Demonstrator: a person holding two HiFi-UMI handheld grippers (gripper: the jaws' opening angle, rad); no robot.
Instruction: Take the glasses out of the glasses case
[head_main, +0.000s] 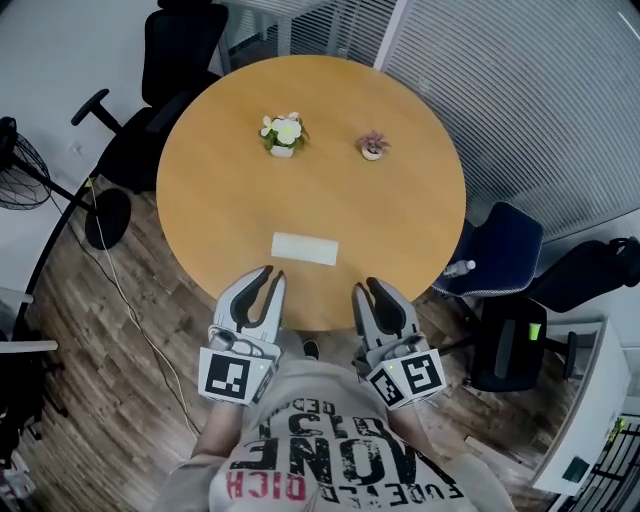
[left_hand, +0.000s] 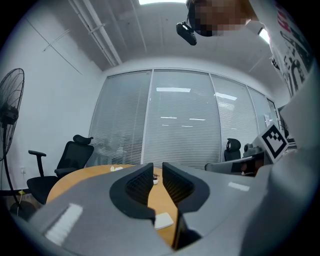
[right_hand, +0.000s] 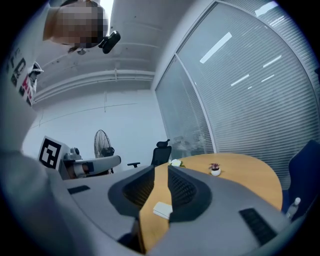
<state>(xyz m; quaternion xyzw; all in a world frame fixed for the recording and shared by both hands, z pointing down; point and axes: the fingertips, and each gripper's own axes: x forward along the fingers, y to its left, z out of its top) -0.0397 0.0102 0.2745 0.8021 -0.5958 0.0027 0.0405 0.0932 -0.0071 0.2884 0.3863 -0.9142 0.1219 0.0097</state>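
Lower centre: left gripper (head_main: 271, 276) and right gripper (head_main: 366, 288) held level, side by side, below the glasses case (head_main: 305, 248); both jaws slightly apart, empty

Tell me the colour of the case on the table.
The case is white, clearest in the head view.

I'm seeing an office mtg rm: swivel chairs (head_main: 182, 45) around the round wooden table (head_main: 400, 230), glass partitions (head_main: 540, 90) w/ blinds beyond it.
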